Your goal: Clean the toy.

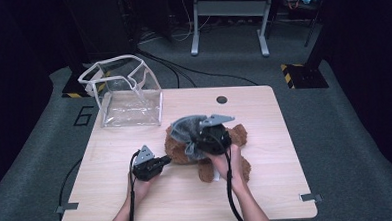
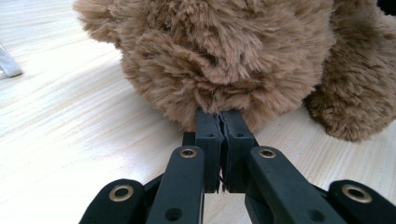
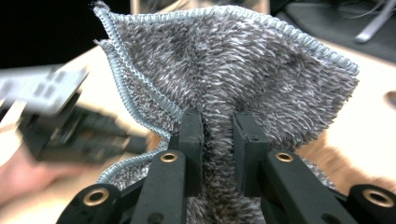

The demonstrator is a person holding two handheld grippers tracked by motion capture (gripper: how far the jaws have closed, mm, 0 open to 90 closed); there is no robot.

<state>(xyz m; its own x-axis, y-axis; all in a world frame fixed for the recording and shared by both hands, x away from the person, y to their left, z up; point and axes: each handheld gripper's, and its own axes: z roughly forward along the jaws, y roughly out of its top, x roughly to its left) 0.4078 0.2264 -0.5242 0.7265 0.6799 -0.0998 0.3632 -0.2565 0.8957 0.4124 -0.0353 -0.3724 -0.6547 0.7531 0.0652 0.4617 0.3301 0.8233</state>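
A brown plush bear [image 1: 237,134] lies in the middle of the wooden table [image 1: 138,203]. A grey knitted cloth [image 1: 184,126] is draped over its upper part. My right gripper [image 1: 195,141] is shut on a fold of this cloth [image 3: 233,60], which stands up between its jaws [image 3: 218,119] in the right gripper view. My left gripper [image 1: 168,160] lies low at the bear's left side. In the left gripper view its jaws [image 2: 220,116] are pressed together with their tips pinching the bear's fur [image 2: 219,51].
A clear plastic bag [image 1: 128,93] with a white rim stands open at the table's back left. A round cable hole [image 1: 221,99] sits near the far edge. Dark floor with cables and a metal frame lies beyond the table.
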